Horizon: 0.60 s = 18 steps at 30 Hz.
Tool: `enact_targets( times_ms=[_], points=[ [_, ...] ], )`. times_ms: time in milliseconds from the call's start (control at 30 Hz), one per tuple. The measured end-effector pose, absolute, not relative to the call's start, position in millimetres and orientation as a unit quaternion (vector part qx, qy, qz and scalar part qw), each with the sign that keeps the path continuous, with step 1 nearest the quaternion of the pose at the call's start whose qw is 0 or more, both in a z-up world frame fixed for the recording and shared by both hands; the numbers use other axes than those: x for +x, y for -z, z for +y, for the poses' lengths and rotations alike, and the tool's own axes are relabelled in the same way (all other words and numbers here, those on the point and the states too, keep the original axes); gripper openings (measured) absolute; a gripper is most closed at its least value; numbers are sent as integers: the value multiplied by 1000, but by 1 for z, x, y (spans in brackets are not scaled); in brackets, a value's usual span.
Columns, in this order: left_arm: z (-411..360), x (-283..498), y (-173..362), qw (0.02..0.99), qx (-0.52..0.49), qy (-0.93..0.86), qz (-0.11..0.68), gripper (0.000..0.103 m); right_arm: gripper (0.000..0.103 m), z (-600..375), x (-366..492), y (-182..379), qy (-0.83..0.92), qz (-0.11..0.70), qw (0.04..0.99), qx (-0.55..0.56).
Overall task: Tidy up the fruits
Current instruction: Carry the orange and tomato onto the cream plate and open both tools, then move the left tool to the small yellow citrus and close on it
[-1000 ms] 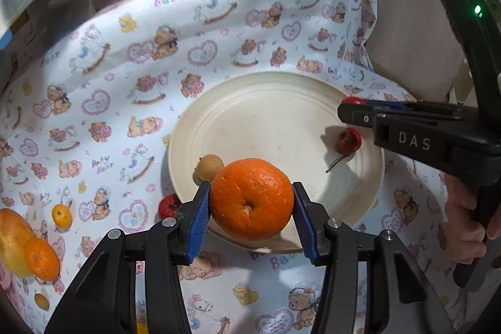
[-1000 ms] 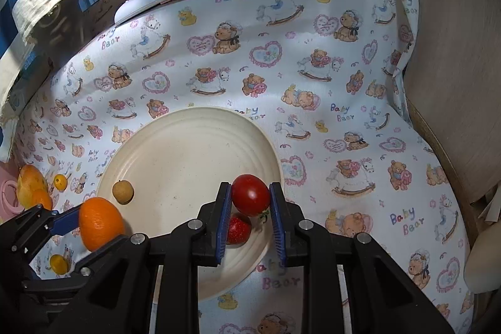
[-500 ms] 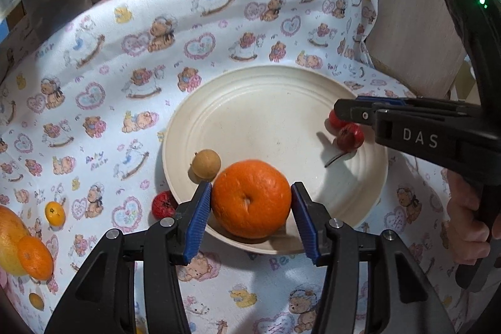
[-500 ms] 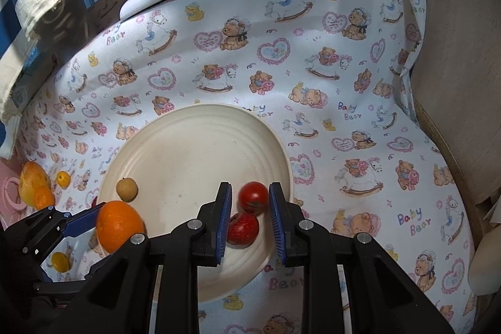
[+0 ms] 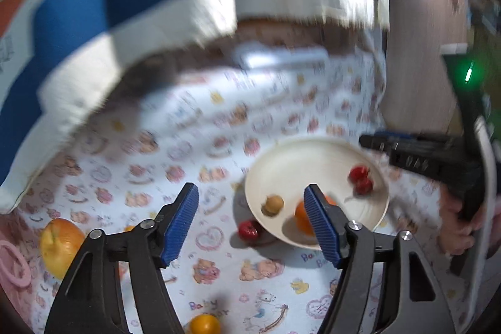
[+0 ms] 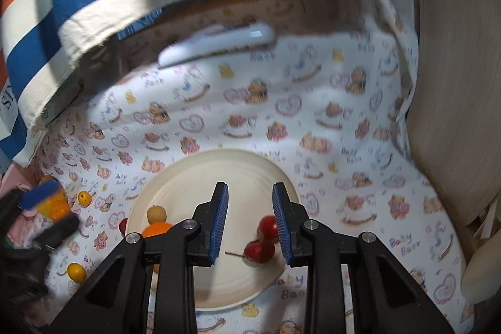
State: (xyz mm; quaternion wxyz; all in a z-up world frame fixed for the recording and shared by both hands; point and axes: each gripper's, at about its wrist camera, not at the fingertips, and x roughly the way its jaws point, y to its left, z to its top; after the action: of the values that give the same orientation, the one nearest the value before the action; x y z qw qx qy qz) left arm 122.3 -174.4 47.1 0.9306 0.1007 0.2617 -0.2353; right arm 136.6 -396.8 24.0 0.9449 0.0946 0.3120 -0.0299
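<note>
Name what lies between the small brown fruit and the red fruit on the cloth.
Only the plate's rim. The small brown fruit sits inside it and the red fruit outside, in the left wrist view.

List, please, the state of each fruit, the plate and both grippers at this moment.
Plate: on the cloth, holding four fruits.
Orange: released, lying on the plate.
Two red fruits: on the plate, side by side.
Small brown fruit: on the plate.
Left gripper: opening, nothing between its pads.
Right gripper: opening, empty.
</note>
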Motion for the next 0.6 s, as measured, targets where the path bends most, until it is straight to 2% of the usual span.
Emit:
enact_targets(
  times_ms=[33, 100, 200, 267, 300, 333, 400, 467, 600],
  points=[
    [-166, 118, -52, 936, 87, 236, 244, 77, 31, -394, 134, -26, 27, 303, 948, 92],
    [-148, 107, -62, 952, 62, 229, 194, 92, 31, -391, 128, -32, 22, 281, 955, 93],
    [-125, 89, -72, 969, 48, 205, 126, 103, 31, -385, 120, -39, 22, 249, 964, 84],
    [-116, 84, -74, 974, 53, 191, 109, 103, 47, -382, 113, -44, 19, 227, 970, 83],
    [-112, 81, -74, 975, 58, 189, 104, 103, 60, -381, 110, -45, 19, 217, 972, 85],
    [-109, 80, -73, 975, 63, 186, 101, 103, 65, -381, 106, -48, 20, 203, 975, 87],
    [-102, 75, -69, 978, 69, 172, 98, 103, 66, -379, 101, -51, 15, 191, 978, 87],
    [-94, 71, -65, 976, 65, 180, 101, 103, 74, -376, 98, -53, -3, 192, 977, 94],
    [-80, 61, -59, 983, 59, 163, 63, 103, 76, -368, 92, -54, -17, 189, 977, 96]
  ],
)
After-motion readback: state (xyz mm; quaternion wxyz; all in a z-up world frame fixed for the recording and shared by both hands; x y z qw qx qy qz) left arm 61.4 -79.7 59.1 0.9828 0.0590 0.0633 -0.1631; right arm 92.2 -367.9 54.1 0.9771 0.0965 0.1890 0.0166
